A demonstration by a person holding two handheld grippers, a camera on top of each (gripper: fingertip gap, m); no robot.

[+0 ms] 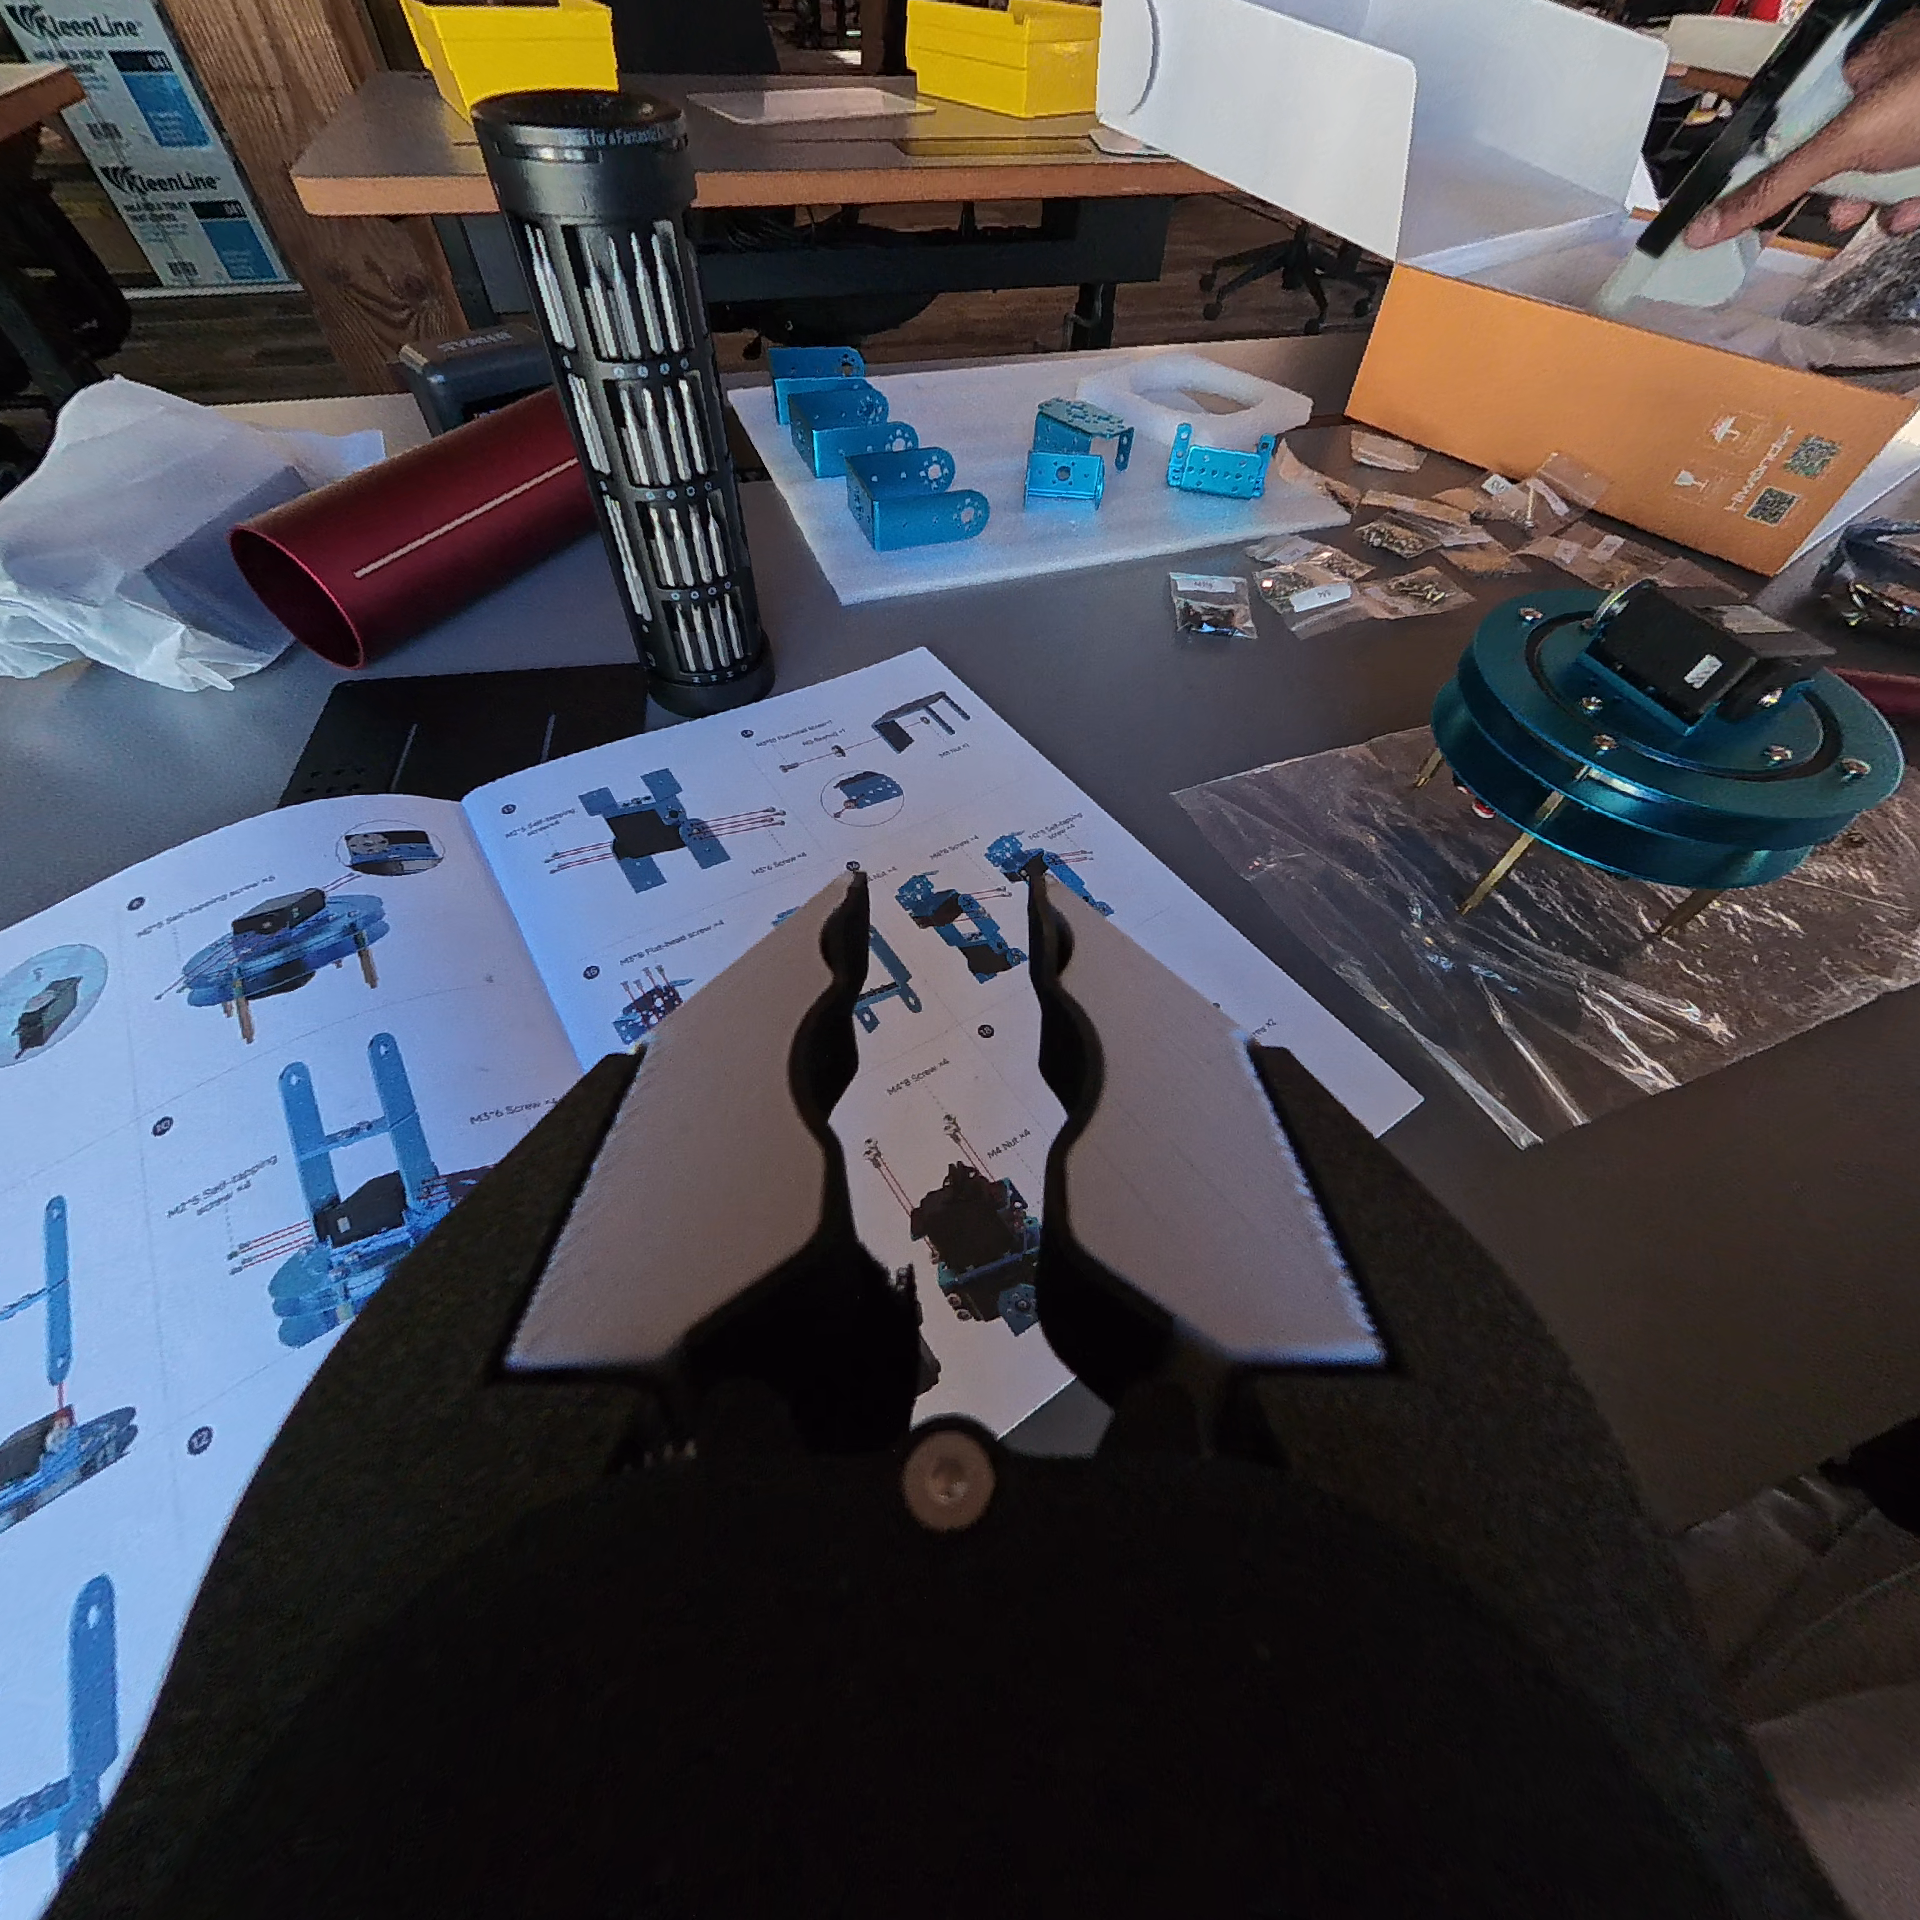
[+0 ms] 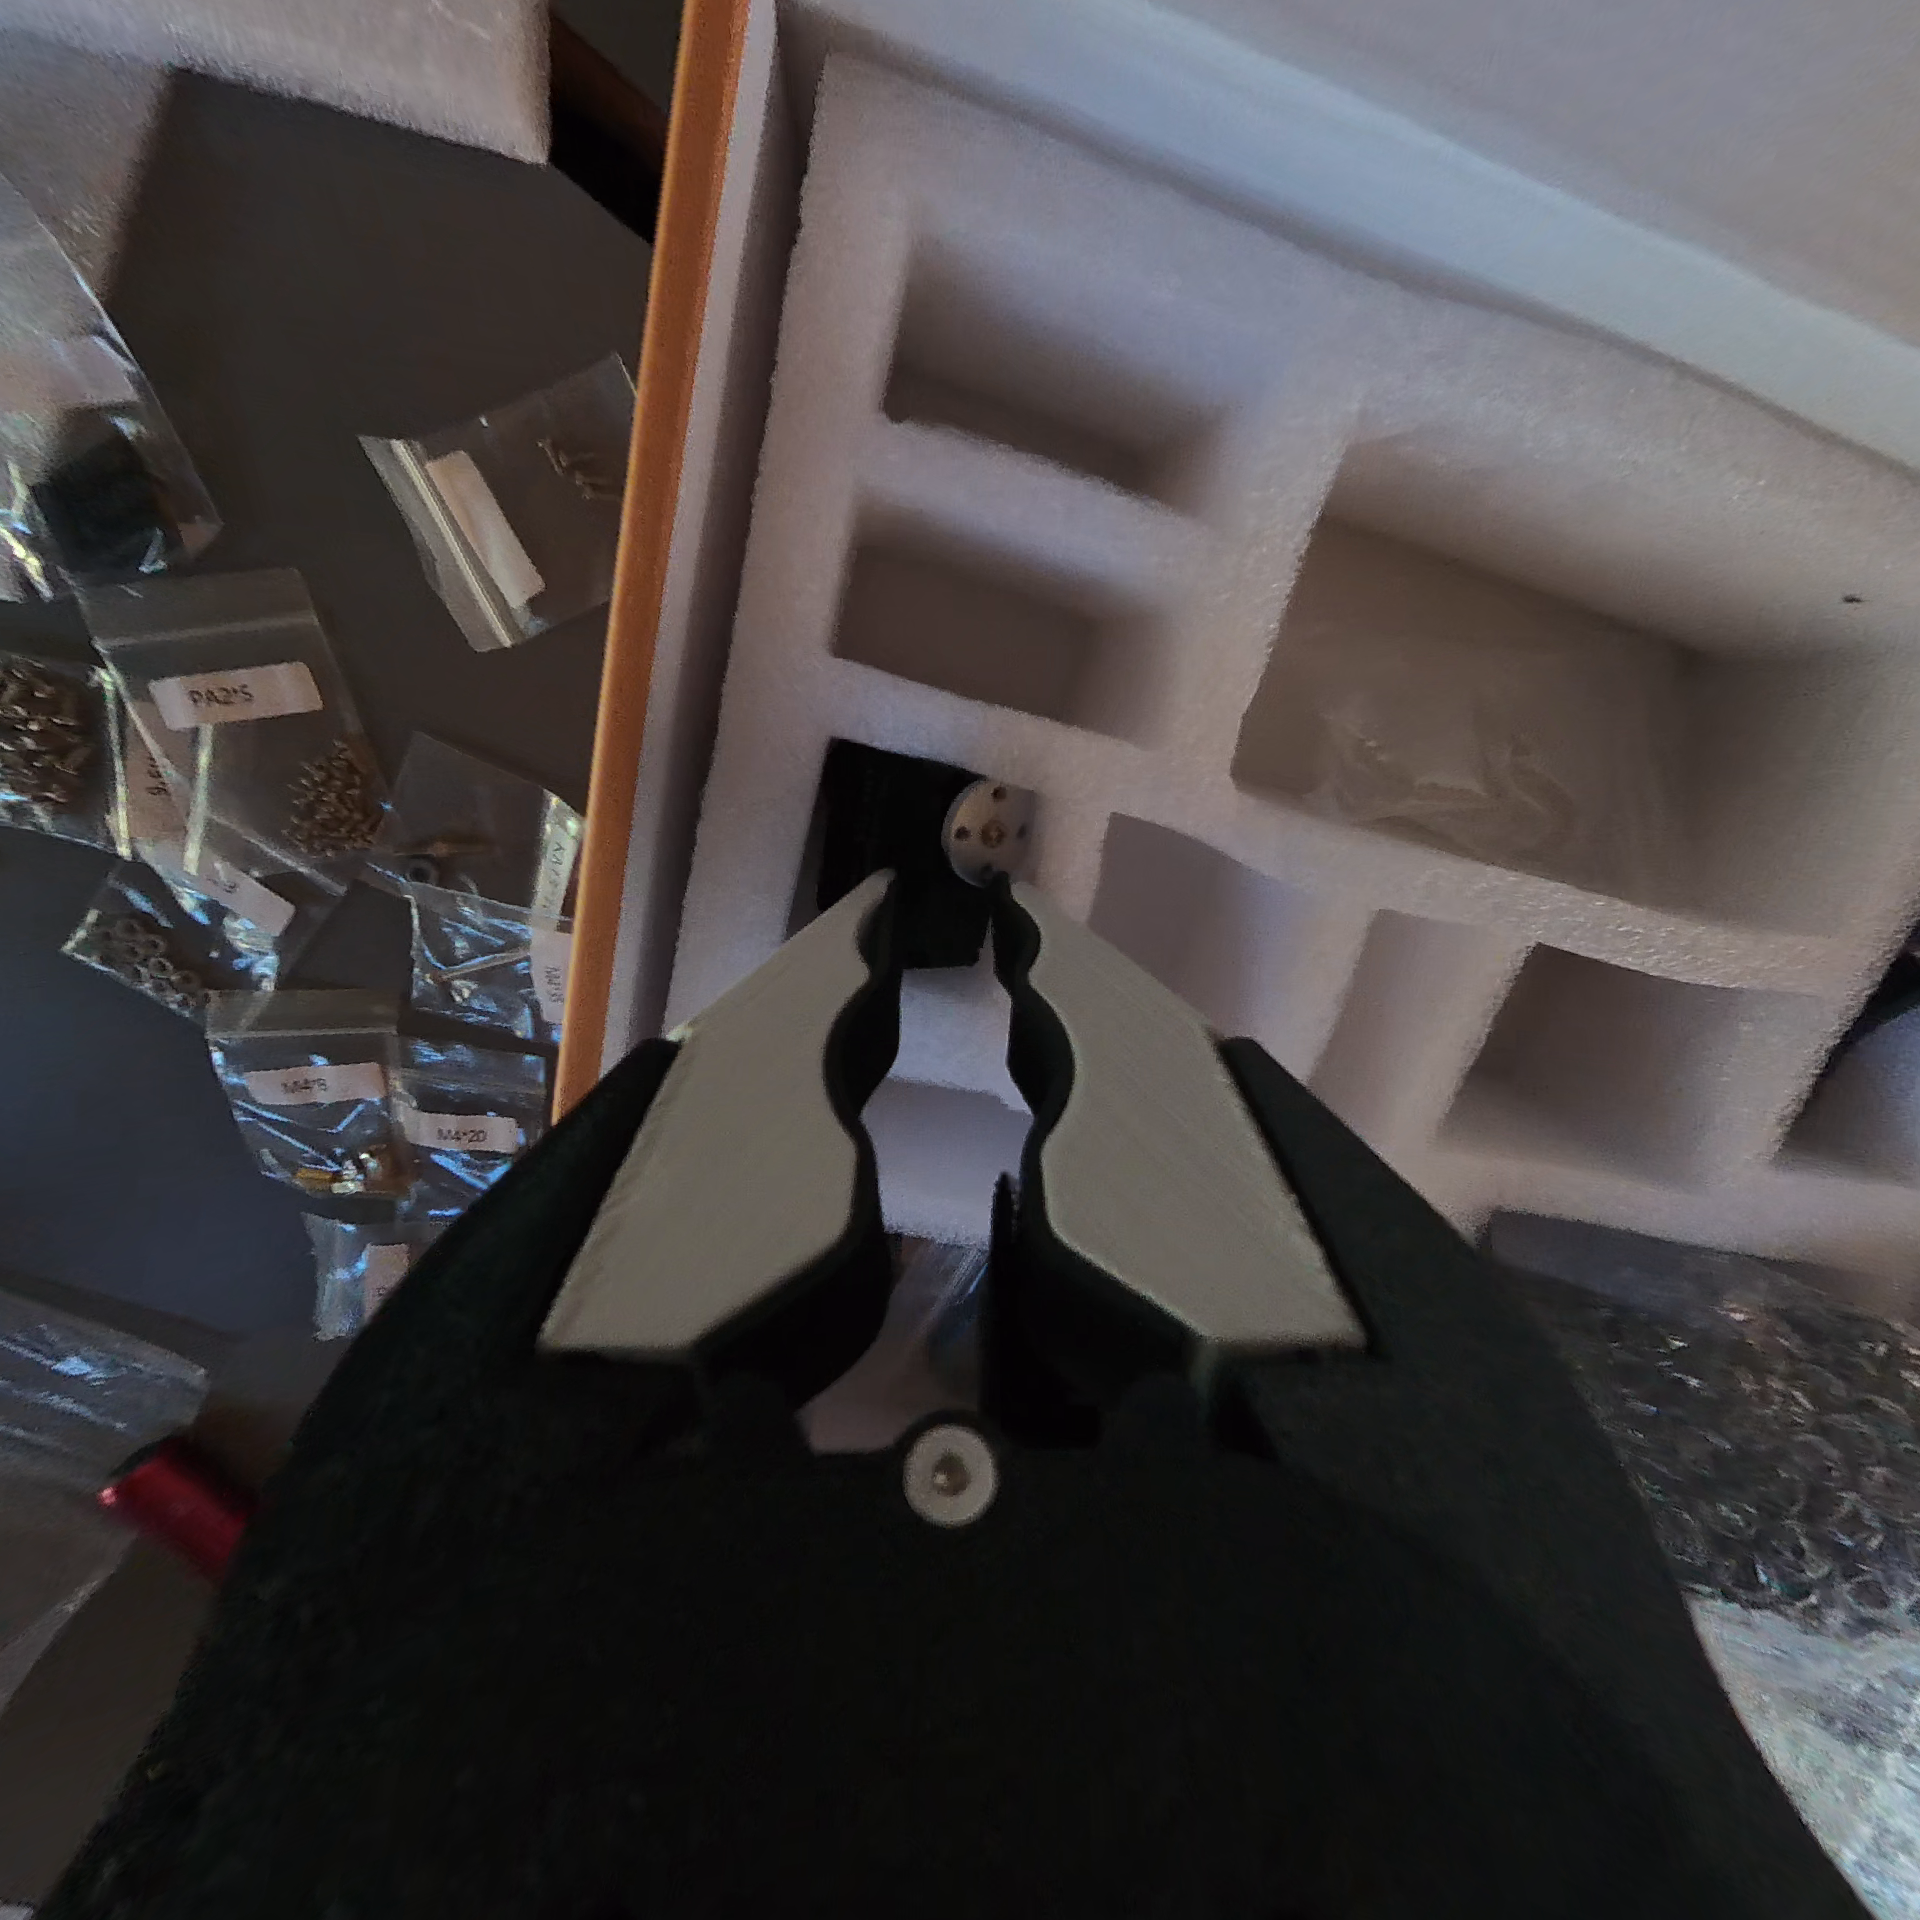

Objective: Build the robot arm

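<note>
While the left gripper (image 1: 945, 883) is held parted and empty above an open white instruction booklet (image 1: 312, 997), the right gripper (image 2: 943, 888), likewise parted, is poised just short of a black servo with a pale round horn (image 2: 940, 831) seated in the white foam insert (image 2: 1195, 644), directly ahead of its tips.

Light: daylight from 12 o'clock, dim foreground.
Glare: plastic sheet (image 1: 1558, 966) at 3 o'clock.
Blur: right wrist view smeared; foam insert (image 2: 1195, 644) soft.
Distortion: fisheye bending at edges.
</note>
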